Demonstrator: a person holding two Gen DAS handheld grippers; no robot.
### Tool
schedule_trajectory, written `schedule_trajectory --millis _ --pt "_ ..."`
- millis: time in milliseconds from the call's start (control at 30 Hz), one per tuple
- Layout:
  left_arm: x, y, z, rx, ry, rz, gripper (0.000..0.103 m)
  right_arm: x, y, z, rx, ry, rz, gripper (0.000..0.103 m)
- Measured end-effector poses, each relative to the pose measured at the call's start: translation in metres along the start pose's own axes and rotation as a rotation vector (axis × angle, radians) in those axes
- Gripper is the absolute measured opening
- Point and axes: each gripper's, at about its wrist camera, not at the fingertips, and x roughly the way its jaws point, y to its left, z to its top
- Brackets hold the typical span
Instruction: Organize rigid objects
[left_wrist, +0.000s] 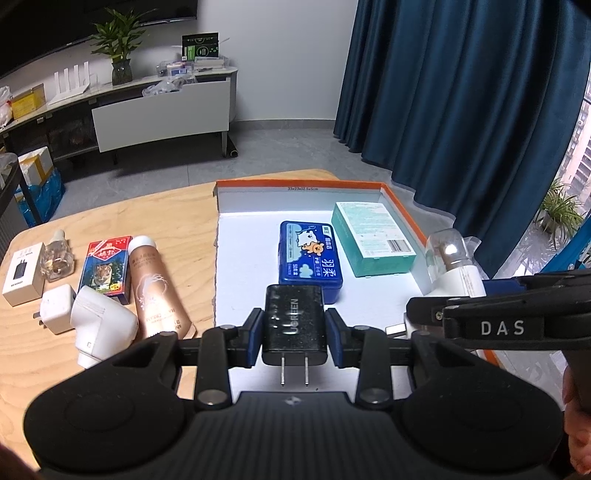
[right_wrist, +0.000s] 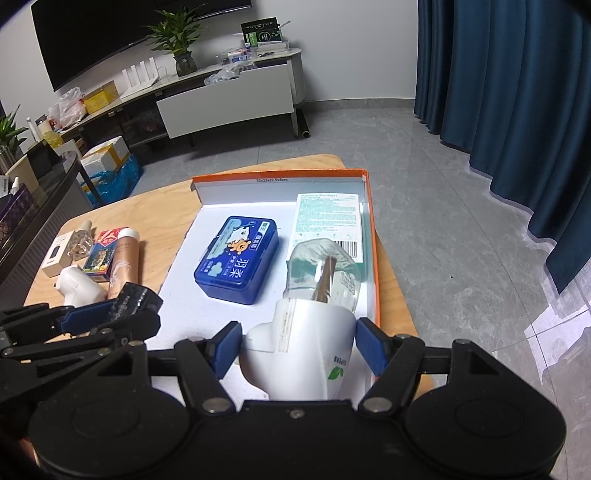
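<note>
Now the left claw (left_wrist: 294, 329) grips a black charger (left_wrist: 294, 325) by its sides, over the near edge of the orange-rimmed box (right_wrist: 373, 258) on the bench (left_wrist: 166, 214). Beside it, the right claw (right_wrist: 295, 341) clamps a white plug-in device (right_wrist: 306, 343) with a clear bottle, over the same box, which contains a blue case (right_wrist: 238, 266) and a teal carton (left_wrist: 373, 238).

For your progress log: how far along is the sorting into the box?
Done: blue tin and green carton lie in the orange-edged box. In hand: left gripper holds the black charger, right gripper the white plug-in device. Left: six items on the table.
</note>
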Motion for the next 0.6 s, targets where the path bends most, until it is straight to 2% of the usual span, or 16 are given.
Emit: schedule_trajectory --millis 600 --pt "-0.0002 0.0004 -0.001 0.0 -0.004 0.0 0.037 0.0035 0.0032 -0.0036 -0.005 0.017 0.004 0.082"
